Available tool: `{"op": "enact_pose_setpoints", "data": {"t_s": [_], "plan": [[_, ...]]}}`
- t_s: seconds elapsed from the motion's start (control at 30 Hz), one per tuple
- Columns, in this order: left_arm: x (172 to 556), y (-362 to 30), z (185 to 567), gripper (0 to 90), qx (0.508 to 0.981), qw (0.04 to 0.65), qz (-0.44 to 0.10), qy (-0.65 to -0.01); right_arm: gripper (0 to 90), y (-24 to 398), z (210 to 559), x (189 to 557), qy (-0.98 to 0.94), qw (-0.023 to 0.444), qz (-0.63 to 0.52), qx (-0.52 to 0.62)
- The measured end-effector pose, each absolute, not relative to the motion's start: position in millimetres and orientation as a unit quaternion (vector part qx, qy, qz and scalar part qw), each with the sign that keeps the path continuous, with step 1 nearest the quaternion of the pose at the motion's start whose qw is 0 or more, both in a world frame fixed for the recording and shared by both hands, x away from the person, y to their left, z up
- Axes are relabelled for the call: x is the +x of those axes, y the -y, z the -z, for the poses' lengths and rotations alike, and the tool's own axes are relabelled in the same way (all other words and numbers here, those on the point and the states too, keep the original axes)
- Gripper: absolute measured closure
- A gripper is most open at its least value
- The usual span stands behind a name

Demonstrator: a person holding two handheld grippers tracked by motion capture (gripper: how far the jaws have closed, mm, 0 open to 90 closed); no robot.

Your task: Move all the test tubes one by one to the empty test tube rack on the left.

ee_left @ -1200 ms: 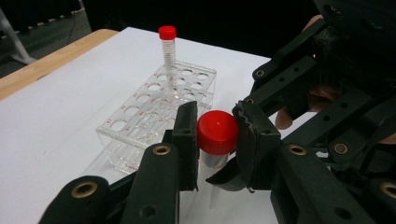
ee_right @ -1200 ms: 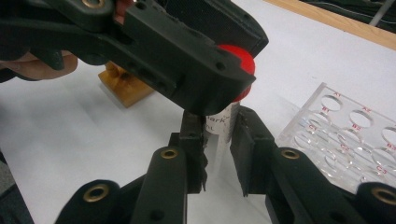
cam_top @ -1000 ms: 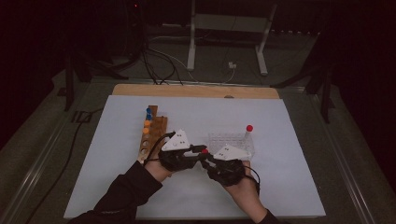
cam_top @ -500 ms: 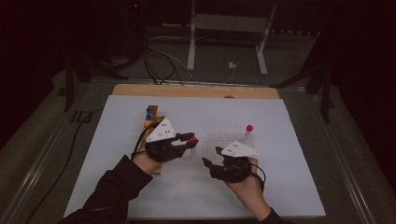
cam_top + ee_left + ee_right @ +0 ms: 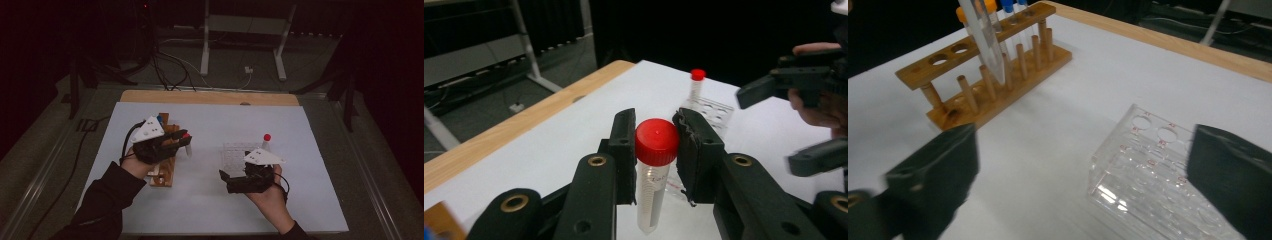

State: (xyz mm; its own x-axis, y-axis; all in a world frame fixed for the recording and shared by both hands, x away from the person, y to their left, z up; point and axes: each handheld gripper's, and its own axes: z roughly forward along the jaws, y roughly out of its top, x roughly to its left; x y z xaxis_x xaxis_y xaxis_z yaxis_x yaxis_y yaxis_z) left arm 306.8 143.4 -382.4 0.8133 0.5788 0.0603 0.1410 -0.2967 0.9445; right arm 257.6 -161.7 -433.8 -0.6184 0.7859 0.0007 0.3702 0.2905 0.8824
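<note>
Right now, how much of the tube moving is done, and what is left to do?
One red-capped tube already stands in the clear rack. The left gripper is clamped on a second red-capped tube, lifted near the wooden rack. The right gripper has just been opening, with nothing between its jaws. Orange- and blue-capped tubes sit in the wooden rack, perhaps next.

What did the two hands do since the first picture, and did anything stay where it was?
The left gripper, shut on the red-capped tube, carried it left, away from the other hand and toward the wooden rack. The right gripper has just been opening its jaws, with nothing between them, and hardly shifted. The clear rack, its own standing red-capped tube and the wooden rack stayed put.
</note>
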Motion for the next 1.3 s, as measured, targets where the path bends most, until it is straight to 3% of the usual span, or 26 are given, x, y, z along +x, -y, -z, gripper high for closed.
{"op": "enact_pose_setpoints", "data": {"t_s": [0.67,1.3], "plan": [[304.3,-202.5,376.8,72.0,0.759,0.528,-0.252,-0.287,0.0,166.9,432.9,256.7,-0.772,0.215,-0.475,0.364],[306.7,-215.7,422.2,72.0,0.763,0.501,-0.249,-0.323,0.0,168.6,432.6,255.8,-0.771,0.213,-0.479,0.362]]}}
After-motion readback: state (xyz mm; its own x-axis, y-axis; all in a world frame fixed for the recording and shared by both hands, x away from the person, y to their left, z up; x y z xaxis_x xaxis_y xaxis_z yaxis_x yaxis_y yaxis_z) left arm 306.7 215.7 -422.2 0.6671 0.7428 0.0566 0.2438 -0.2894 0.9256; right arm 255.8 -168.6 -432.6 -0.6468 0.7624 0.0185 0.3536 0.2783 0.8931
